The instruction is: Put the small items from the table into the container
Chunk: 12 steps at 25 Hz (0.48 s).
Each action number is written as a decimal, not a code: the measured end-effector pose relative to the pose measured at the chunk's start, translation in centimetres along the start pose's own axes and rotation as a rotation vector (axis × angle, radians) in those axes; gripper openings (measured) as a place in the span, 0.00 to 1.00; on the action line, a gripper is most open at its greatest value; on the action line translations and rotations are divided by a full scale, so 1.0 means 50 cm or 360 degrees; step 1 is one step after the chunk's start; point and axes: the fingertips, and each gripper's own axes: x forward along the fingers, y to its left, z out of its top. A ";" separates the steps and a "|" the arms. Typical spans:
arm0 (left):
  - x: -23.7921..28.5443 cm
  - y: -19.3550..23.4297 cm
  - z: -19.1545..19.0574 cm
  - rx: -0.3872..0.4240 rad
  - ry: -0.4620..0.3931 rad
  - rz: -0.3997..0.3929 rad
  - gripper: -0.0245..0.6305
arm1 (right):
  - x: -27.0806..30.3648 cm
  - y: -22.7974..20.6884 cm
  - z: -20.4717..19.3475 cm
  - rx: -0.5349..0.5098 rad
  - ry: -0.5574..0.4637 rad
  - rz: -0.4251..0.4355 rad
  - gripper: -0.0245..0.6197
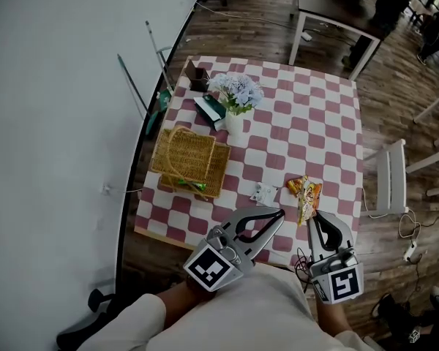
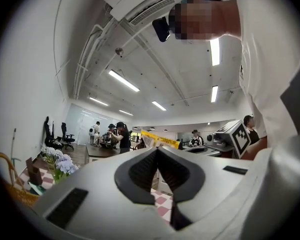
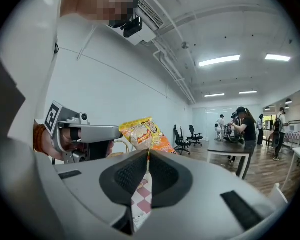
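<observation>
In the head view, the right gripper [image 1: 312, 216] pinches the lower edge of an orange snack packet [image 1: 307, 194], held above the near edge of the checked table [image 1: 314, 123]. The left gripper [image 1: 276, 215] is beside it, tips together. A small white item [image 1: 263, 194] lies on the cloth, and the wicker basket [image 1: 184, 152] stands well to the left. In the left gripper view, the jaws meet with nothing between them. In the right gripper view, the jaws are clamped on the packet's edge.
</observation>
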 end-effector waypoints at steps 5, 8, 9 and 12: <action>-0.012 0.004 0.003 0.0013 -0.0005 0.0027 0.05 | 0.005 0.014 0.009 0.0001 -0.0010 0.0026 0.08; -0.028 0.009 -0.001 0.0004 0.0007 0.0065 0.05 | 0.012 0.027 0.008 0.0010 -0.0011 0.0056 0.08; -0.034 0.012 -0.001 0.0003 0.0006 0.0079 0.05 | 0.016 0.033 0.008 0.0013 -0.0008 0.0071 0.08; -0.059 0.023 -0.001 0.0020 0.0002 0.0129 0.05 | 0.033 0.057 0.007 0.0009 -0.0002 0.0135 0.08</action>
